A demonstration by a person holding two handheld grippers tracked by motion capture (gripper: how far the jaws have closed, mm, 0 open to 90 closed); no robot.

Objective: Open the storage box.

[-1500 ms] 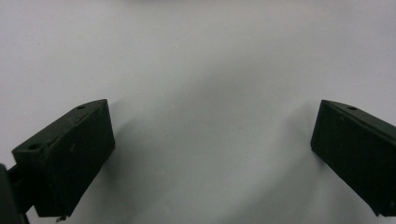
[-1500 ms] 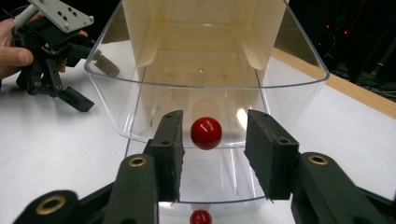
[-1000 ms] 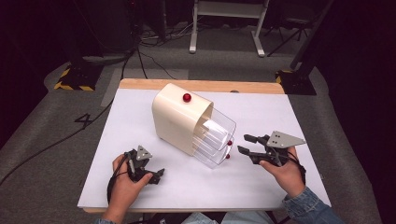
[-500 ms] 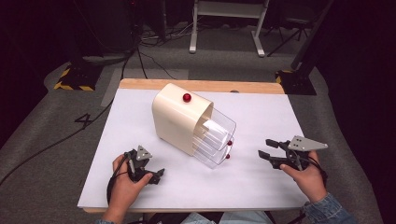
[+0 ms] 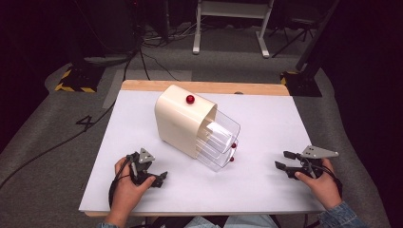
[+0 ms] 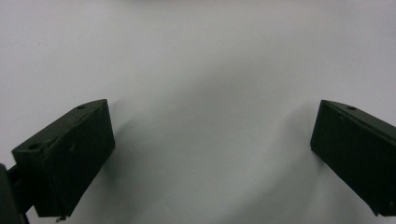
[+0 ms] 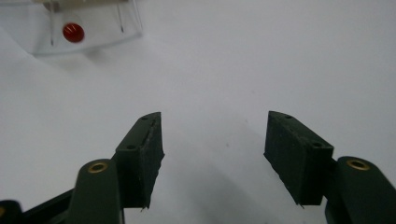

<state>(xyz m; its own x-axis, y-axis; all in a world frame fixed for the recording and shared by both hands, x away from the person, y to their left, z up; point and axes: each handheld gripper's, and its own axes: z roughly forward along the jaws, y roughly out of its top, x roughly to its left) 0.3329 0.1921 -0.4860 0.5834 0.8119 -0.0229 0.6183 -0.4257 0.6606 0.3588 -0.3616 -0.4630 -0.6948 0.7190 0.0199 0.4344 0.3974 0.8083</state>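
Cream plastic forms the drawer cabinet [image 5: 183, 122], lying tipped near the middle of the white table [image 5: 266, 190], its clear drawers [image 5: 219, 142] with red knobs sticking out toward the person; no writing is legible on it. Compared with a second ago, the right gripper [image 5: 284, 160] has drawn away from the drawers toward the table's right edge and sunk lower; its jaws have just been opening, nothing between them. Left of the cabinet's front, the left gripper [image 5: 159, 177] has kept its place, jaws spread wide and empty. Bare tabletop lies open between cabinet and both grippers.
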